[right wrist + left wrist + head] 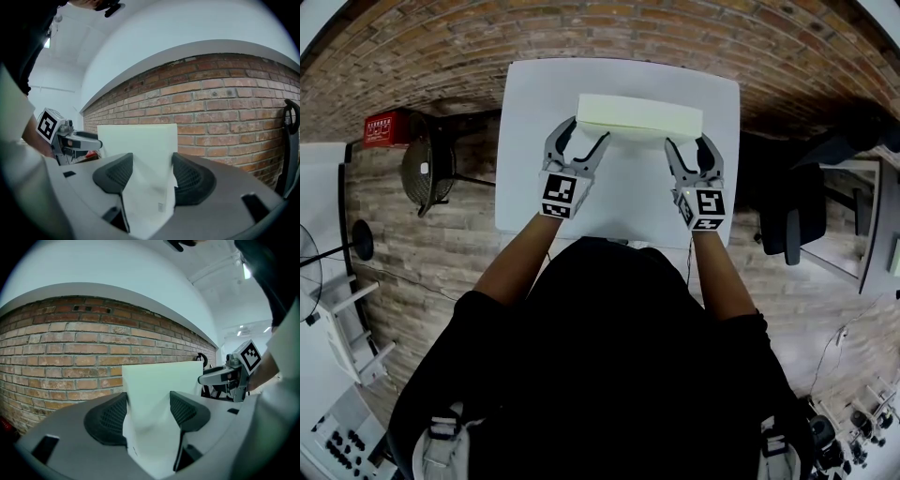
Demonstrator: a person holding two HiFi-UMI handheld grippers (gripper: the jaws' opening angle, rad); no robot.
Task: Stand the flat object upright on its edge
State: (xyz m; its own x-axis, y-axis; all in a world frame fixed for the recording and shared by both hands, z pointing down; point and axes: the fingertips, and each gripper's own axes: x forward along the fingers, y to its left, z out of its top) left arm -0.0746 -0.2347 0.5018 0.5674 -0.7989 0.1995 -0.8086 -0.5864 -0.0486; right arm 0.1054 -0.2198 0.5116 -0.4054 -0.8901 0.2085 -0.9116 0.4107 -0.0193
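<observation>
Slab (639, 116), pale and thick, stands upright on its long edge near the table's (534, 141) far edge, about midway between the left and right edges. At its left end the left gripper (586, 133) is clamped on it, jaws wide, both pads (110, 420) against the slab's faces. The right gripper (688, 145) clamps the right end likewise, jaws wide and pressing both faces.

A white table (525, 141) fills the upper middle of the head view, below a brick wall (441, 47) that curves across the top. At upper left a red box (382, 128) sits beside a round black mesh thing (427, 169). A black chair (797, 220) stands at right, and a white rack (342, 328) at lower left.
</observation>
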